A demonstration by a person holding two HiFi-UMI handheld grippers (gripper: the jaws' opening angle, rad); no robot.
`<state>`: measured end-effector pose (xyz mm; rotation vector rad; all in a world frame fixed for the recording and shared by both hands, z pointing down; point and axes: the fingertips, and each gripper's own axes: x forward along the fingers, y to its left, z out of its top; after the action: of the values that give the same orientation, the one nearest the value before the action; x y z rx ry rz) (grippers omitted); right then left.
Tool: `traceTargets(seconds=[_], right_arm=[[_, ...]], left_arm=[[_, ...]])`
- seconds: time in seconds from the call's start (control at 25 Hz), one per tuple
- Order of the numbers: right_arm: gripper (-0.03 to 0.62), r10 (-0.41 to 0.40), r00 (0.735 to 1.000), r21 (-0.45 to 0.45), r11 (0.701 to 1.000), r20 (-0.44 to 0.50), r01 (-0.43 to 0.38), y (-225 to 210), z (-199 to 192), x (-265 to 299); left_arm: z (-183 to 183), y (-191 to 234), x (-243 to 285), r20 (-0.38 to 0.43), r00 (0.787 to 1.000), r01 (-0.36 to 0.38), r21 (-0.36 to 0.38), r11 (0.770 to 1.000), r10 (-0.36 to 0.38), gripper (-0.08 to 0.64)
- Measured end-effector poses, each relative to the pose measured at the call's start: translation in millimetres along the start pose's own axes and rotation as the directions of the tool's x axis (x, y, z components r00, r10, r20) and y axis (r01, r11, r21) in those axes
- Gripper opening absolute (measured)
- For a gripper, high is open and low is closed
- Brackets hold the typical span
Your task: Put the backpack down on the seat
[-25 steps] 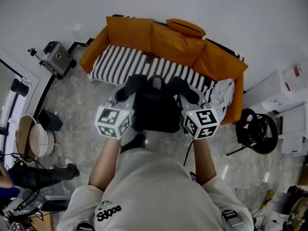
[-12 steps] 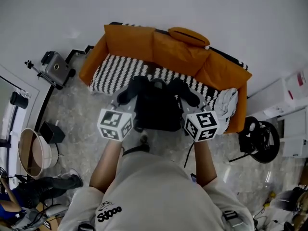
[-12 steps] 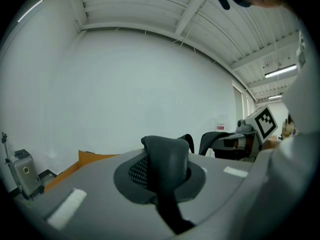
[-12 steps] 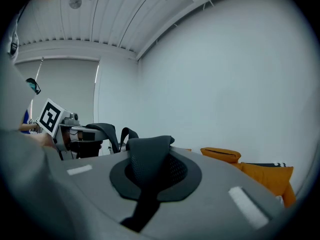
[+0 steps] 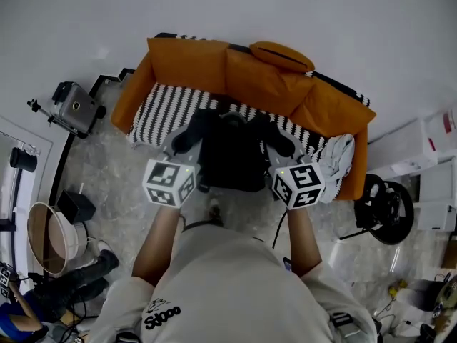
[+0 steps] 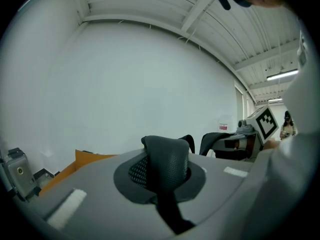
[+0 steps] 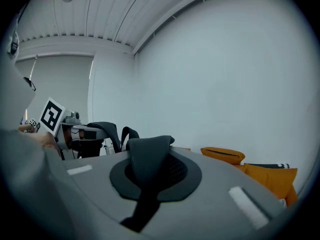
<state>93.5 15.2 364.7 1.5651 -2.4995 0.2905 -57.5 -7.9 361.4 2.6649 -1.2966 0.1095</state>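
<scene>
A black backpack (image 5: 230, 156) hangs between two hand-held tongs, seen from above over the front edge of a sofa's seat (image 5: 168, 106). Whether it touches the seat cannot be told. The left tongs (image 6: 162, 181) hold its left side and the right tongs (image 7: 147, 191) its right, each closed tight on one shoulder strap. In the left gripper view the grey jaws are clamped together on a strap (image 6: 165, 156). It rises from between them as a broad padded loop of dark mesh and narrows to flat webbing lower down. The right gripper view shows the same, with the jaws shut on a matching padded mesh strap (image 7: 150, 156). The backpack's body is boxy, matte and dark. The seat has a black-and-white striped cover. The sofa's back cushions (image 5: 264, 70) are plain orange and plump, and a crumpled pale cloth (image 5: 334, 156) lies at the seat's right end. The person's bare forearms reach straight forward, side by side and level. Each hand is tucked behind a white marker cube (image 5: 169, 182).
</scene>
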Motion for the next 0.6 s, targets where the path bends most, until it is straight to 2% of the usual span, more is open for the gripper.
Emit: traceTargets(seconds=[0.6], right_arm=[[0.002,-0.046,0.999,0.034,0.998,-0.013,0.047,-21,5,76]], left_arm=[[-3,59,53,-0.029,0.998,0.047,-0.029,0.998,-0.048,0.008]])
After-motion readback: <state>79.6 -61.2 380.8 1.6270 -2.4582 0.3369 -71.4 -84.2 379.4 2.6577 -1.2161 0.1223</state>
